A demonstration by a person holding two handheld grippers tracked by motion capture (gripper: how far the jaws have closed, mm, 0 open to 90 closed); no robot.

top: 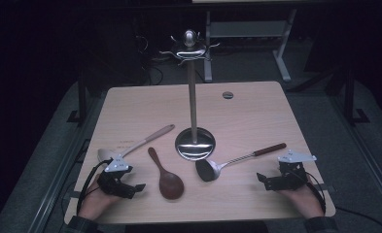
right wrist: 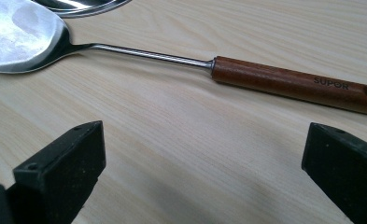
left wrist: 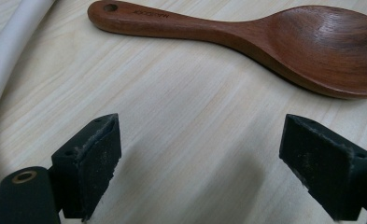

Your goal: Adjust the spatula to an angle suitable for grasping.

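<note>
On the tabletop (top: 256,104), before the tall steel hanging rack (top: 194,97), three utensils lie flat. The steel ladle (top: 237,159), rigid and likely heaviest at its bowl, lies just ahead of the right claw (top: 271,180); its brown wooden handle (right wrist: 293,84) offers the surest, least slippery hold. The wooden spoon (left wrist: 246,35), judged light and stiff, lies just beyond the left claw (top: 130,187) and is best taken at its narrow neck. Both claws are spread wide, with nothing held.
</note>
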